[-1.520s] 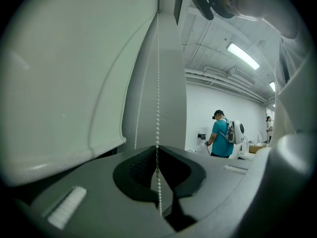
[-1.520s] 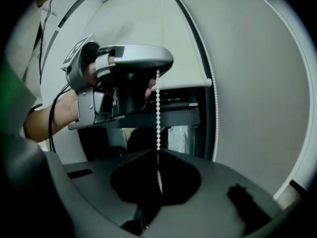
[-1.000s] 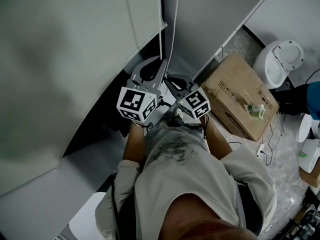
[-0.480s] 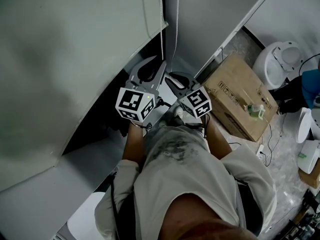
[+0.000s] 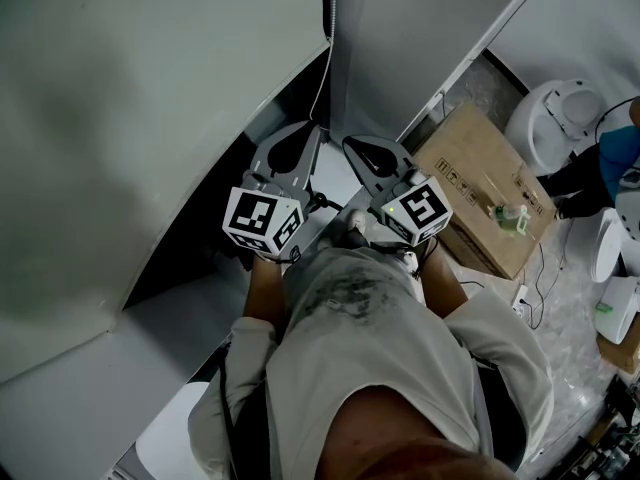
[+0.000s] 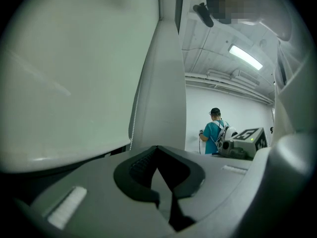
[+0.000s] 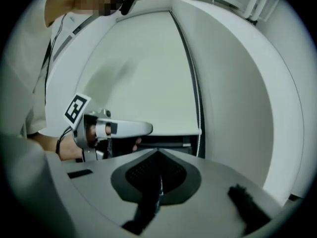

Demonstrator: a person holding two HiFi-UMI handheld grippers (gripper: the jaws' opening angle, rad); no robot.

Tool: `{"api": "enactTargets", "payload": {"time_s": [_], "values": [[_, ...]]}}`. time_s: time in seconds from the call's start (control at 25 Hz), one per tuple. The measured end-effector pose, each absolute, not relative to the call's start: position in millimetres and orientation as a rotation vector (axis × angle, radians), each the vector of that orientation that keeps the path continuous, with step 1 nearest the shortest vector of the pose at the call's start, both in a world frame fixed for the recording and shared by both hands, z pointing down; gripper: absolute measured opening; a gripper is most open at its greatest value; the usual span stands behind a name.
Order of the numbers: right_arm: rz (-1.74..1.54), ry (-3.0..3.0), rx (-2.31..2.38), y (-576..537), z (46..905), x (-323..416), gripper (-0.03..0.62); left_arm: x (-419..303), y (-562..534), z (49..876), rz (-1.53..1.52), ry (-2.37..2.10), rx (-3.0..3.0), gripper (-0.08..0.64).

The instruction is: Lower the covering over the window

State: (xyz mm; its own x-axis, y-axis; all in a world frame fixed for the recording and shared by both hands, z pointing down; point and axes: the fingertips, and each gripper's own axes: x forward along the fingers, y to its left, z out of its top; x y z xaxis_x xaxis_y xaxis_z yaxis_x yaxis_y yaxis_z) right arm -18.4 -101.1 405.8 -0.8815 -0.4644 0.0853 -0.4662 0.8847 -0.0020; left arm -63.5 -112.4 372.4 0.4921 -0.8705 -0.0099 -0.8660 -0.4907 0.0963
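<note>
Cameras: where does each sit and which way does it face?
Head view: on the person's head, steeply down at blind, left tool, right tool; shirt, forearms show.
Left gripper view: on left tool, along its shut jaws toward blind and cord.
Right gripper view: on right tool, toward blind; left tool and hand show.
All share the blind.

Covering: pale roller blind (image 5: 150, 118), flat and smooth, drawn most of the way down.
Bottom rail (image 7: 163, 132): pale, level, at the blind's lower edge.
Window (image 7: 166, 143): a dark strip is exposed beneath the rail.
Bead chain (image 7: 199, 108): white, hung vertically just beside the blind's edge.
</note>
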Motion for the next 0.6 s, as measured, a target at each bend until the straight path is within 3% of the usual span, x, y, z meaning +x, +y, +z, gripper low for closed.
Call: {"api": "enactTargets", "payload": {"time_s": [0.24, 0.6], "values": [[0.004, -3.067, 0.74, -96, 362, -15, 0.017, -66, -100, 371, -0.109, -1.517, 2.665, 0.006], [0.054, -3.06, 0.737, -96, 371, -17, 0.015, -65, -93, 379, -0.136, -1.464, 2.67, 0.007]]}}
